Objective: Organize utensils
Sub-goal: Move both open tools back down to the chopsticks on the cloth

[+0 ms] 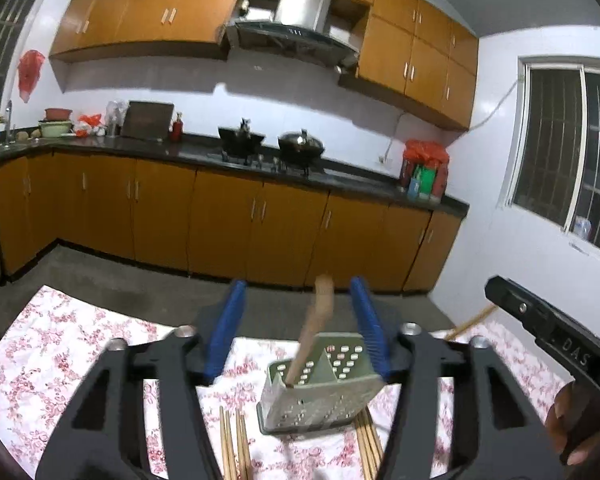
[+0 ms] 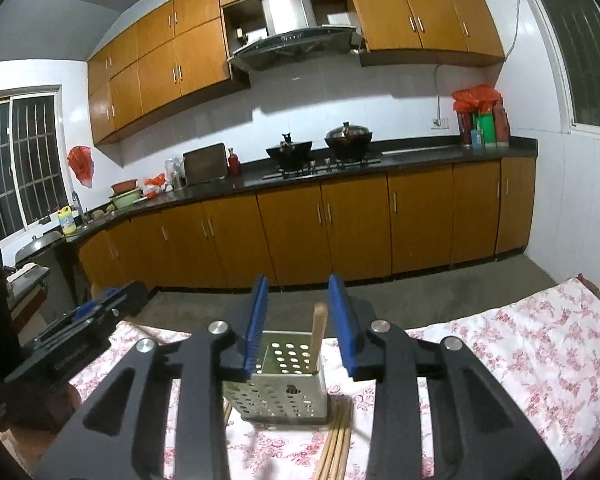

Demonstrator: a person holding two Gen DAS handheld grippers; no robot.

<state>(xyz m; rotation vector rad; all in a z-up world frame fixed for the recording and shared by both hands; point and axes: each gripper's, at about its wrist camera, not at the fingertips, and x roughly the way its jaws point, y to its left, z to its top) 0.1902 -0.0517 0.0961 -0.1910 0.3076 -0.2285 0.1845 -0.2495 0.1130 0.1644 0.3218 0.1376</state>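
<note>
So the perforated metal utensil holder (image 2: pixel 284 384) sits upright on a table covered with a white cloth with pink flowers (image 2: pixel 532 352), and there's one wooden utensil handle (image 2: pixel 318 334) already standing in it, leaning a bit. From the left wrist view the holder (image 1: pixel 320 392) shows an inner divider, and the wooden handle (image 1: pixel 316 324) pokes up out of the left compartment. Loose wooden chopsticks (image 2: pixel 338 440) lie flat on the cloth just in front of the holder, one bunch to each side in the left view (image 1: pixel 234 444).

The left gripper (image 1: pixel 298 320) has its blue pads spread apart, nothing pinched, with the handle rising in the gap between them without touching as far as I can see. The right gripper (image 2: pixel 302 316) is also spread and gripping nothing; the holder and handle just sit beyond the gap. A bit of the person's hand (image 1: pixel 572 428) shows at the right edge of the left view, on the other gripper's body.

Room-wise it's a kitchen: orange-brown cabinets (image 2: pixel 340 224) above and below, a dark countertop (image 2: pixel 420 156), a gas stove with two black woks (image 2: pixel 348 138), a range hood (image 2: pixel 296 40) overhead, white tiled wall, barred windows (image 2: pixel 20 160) dark outside, grey floor, and red plastic bags (image 2: pixel 476 98) here and there.
</note>
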